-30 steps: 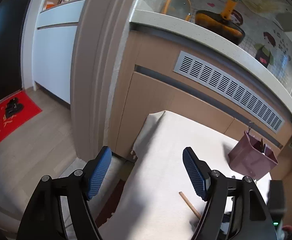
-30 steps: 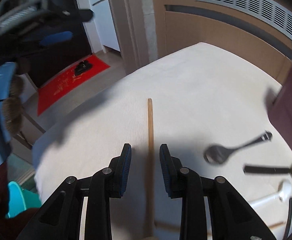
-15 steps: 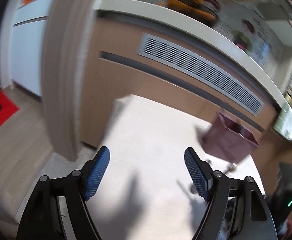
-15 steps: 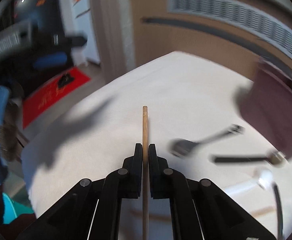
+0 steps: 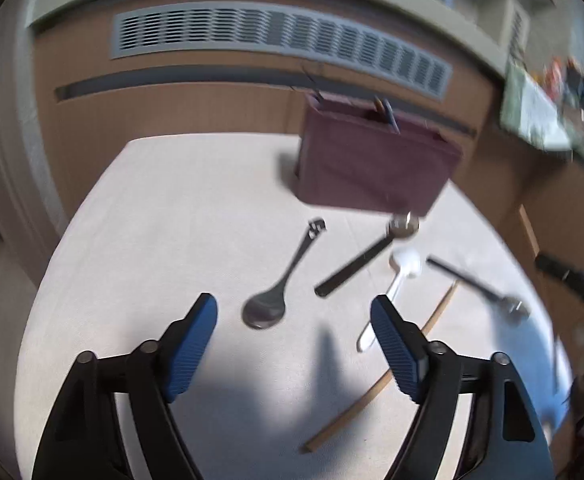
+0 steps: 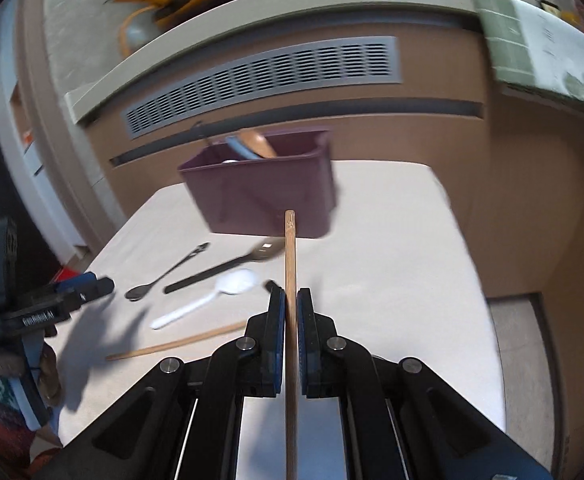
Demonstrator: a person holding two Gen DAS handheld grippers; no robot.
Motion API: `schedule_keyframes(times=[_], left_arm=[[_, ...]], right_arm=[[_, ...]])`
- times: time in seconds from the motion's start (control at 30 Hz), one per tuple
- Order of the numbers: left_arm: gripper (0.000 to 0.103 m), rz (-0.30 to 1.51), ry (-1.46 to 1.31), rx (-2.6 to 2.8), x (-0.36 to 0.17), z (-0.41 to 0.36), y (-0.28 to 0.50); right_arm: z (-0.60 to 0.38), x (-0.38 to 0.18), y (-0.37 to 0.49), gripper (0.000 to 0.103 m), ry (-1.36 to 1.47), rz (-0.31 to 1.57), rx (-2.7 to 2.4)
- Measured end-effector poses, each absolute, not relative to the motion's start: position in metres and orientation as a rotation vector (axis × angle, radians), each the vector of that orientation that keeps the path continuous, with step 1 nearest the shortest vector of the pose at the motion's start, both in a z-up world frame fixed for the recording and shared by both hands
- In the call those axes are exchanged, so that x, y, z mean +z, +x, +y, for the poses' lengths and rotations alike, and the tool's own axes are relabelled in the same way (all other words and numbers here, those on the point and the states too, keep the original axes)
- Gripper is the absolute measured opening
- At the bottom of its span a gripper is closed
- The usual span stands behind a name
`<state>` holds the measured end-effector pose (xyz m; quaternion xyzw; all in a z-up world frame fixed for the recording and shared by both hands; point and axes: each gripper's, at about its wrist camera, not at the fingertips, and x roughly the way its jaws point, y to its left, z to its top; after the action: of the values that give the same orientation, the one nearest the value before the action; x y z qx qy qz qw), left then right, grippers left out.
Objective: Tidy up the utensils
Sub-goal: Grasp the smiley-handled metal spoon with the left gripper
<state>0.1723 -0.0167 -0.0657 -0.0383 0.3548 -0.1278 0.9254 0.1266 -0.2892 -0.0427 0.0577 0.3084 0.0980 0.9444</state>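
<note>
My right gripper (image 6: 290, 300) is shut on a wooden chopstick (image 6: 290, 240), held off the table with its tip pointing at the maroon bin (image 6: 260, 196). The bin holds a wooden spoon and a blue utensil. My left gripper (image 5: 292, 312) hovers over the cloth, jaws wide and closing, with nothing pressed between the pads. Ahead of it lie a dark metal spoon (image 5: 284, 276), a black-handled spoon (image 5: 356, 264), a white plastic spoon (image 5: 396, 284) and a second chopstick (image 5: 392, 376).
A cream cloth (image 5: 172, 220) covers the table. Behind the bin (image 5: 372, 168) stands a brown cabinet with a grey vent (image 5: 276, 36). Another black-handled utensil (image 5: 476, 284) lies at the right. A person's sleeve shows at the lower left of the right wrist view.
The right gripper closed on the chopstick, lifted it off the cloth and swung toward the bin. The left gripper swung right from the table's left edge to above the utensils.
</note>
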Motion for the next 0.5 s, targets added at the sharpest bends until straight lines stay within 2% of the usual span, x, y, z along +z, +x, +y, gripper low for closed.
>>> schedule_keyframes(times=[0.3, 0.5], left_arm=[[0.067, 0.786, 0.043, -0.183, -0.082, -0.02, 0.193], [0.067, 0.81, 0.027, -0.182, -0.088, -0.011, 0.203]], right_arm=[[-0.29, -0.071, 0.143, 0.005, 0.172, 0.692, 0.21], [-0.282, -0.076, 0.141, 0.005, 0.149, 0.712, 0.221]])
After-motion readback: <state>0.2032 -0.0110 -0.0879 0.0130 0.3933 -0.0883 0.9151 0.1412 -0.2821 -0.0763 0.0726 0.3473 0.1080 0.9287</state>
